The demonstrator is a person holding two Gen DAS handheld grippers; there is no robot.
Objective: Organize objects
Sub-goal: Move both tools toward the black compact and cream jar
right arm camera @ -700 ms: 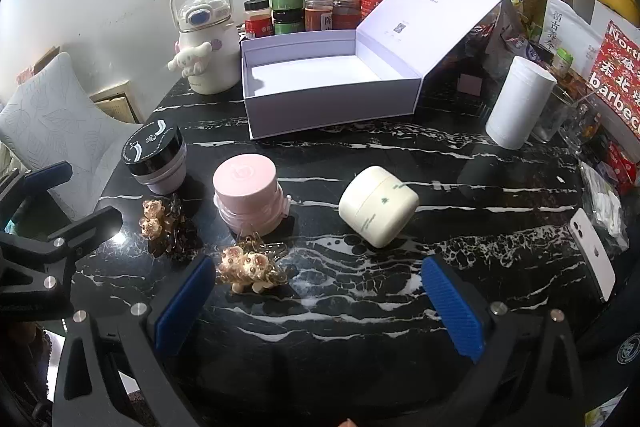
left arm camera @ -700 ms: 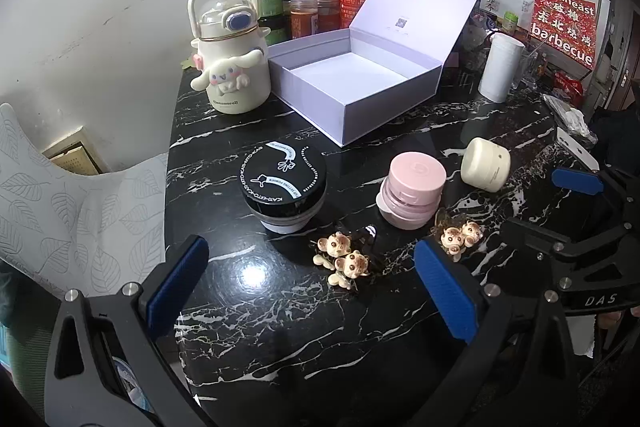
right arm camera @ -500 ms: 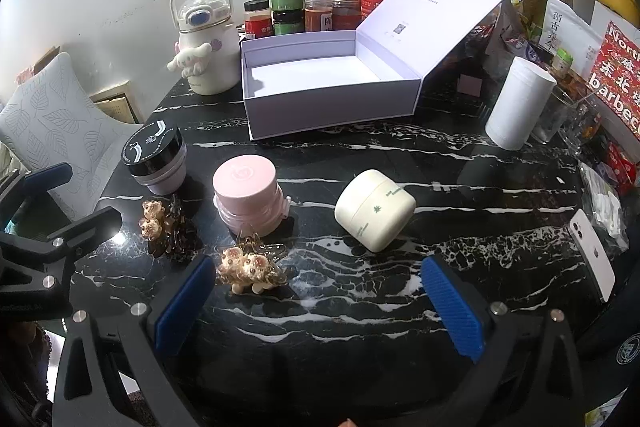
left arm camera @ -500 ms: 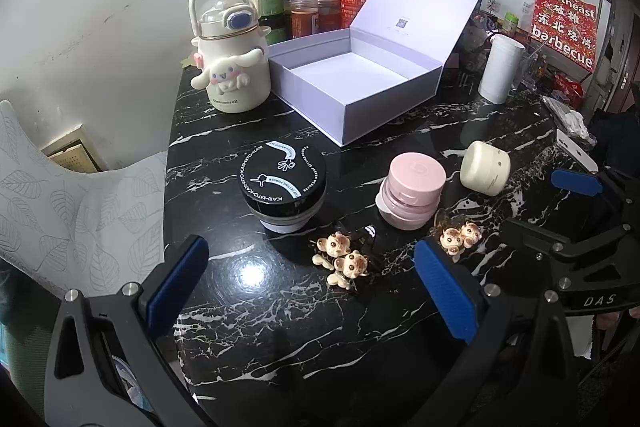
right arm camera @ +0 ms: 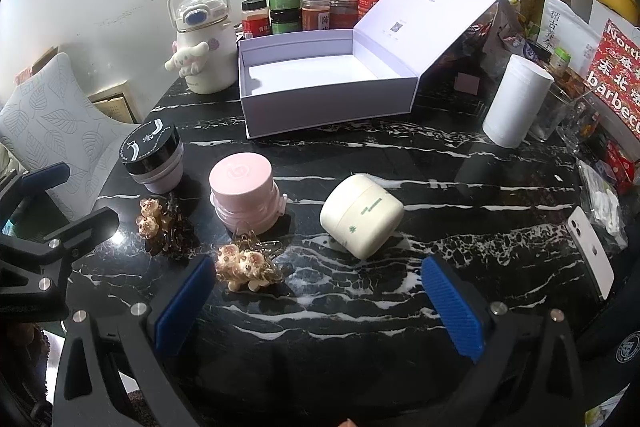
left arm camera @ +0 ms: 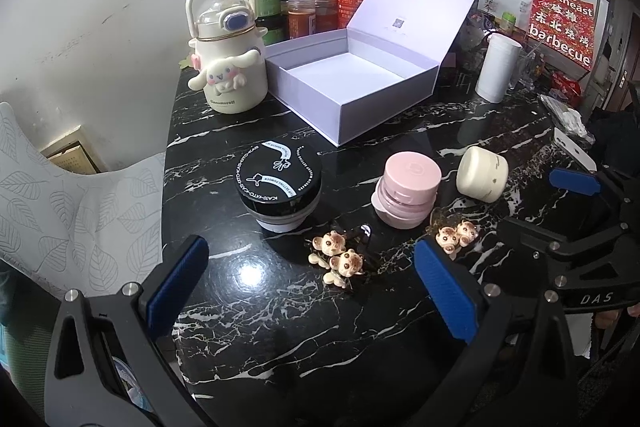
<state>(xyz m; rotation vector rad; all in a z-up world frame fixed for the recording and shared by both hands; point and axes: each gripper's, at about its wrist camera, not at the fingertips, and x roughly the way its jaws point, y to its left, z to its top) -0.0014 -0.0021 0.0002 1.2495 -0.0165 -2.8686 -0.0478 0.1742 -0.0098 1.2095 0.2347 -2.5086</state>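
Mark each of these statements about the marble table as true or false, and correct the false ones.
1. The lavender box stands open with nothing inside. True.
2. The cream jar stands upright. False: it lies tipped on its side.
3. The right gripper holds the pink jar. False: its jaws are wide open and empty, and the pink jar stands on the table.
4. The black-lidded jar stands upright, lid on. True.
5. Both bear hair clips are inside the box. False: they lie on the table in front of the jars.
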